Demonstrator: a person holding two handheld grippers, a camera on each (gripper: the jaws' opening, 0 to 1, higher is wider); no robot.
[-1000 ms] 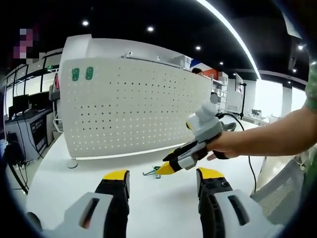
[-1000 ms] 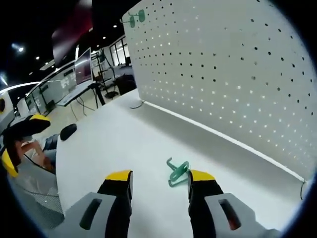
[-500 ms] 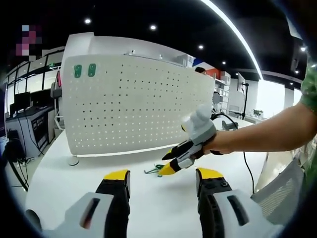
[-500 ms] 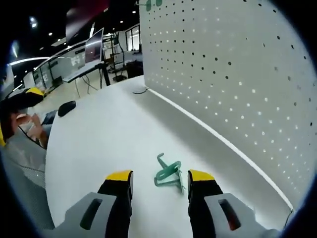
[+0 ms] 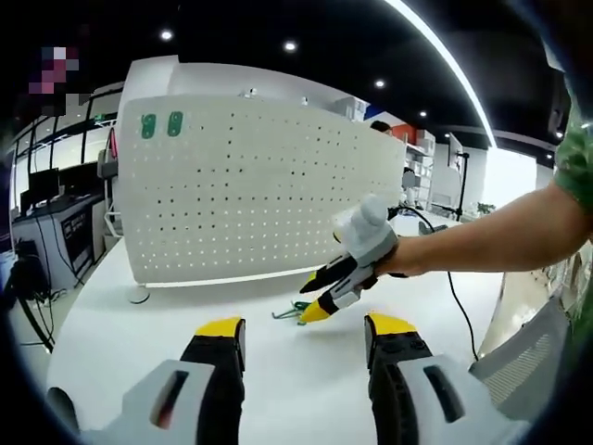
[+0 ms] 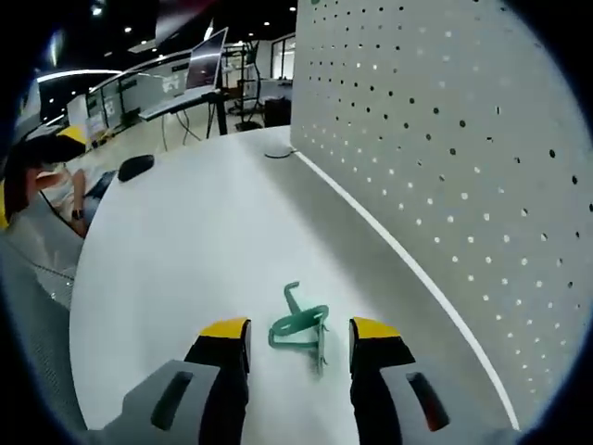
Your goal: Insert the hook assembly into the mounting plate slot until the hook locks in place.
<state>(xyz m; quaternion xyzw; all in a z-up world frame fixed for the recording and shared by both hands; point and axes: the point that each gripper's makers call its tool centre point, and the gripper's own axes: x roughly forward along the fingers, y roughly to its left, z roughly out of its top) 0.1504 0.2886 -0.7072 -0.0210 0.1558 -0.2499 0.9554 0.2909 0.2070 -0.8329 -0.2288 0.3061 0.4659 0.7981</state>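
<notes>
**Hook between right jaws, not gripped**

Right gripper (image 6: 288, 336) sits low over the white table (image 6: 176, 241), jaws spread apart, yellow tips on either side of the green hook (image 6: 300, 326). Hook lies flat on the table in the gap between the tips; contact with either tip cannot be told. Just past it, the white pegboard (image 6: 445, 139) stands upright along the right side of the right gripper view.

Left gripper (image 5: 307, 329) also has jaws apart, nothing between them, held above bare table near the person. Beyond it in the left gripper view, the right gripper (image 5: 324, 295) comes in from the right, held by a hand (image 5: 394, 258), tips angled down at the hook (image 5: 291, 312) on the table. Farther back the pegboard (image 5: 259, 199) faces the camera, with two green pieces (image 5: 161, 124) at its upper left corner. Office desks and monitors sit behind.
</notes>
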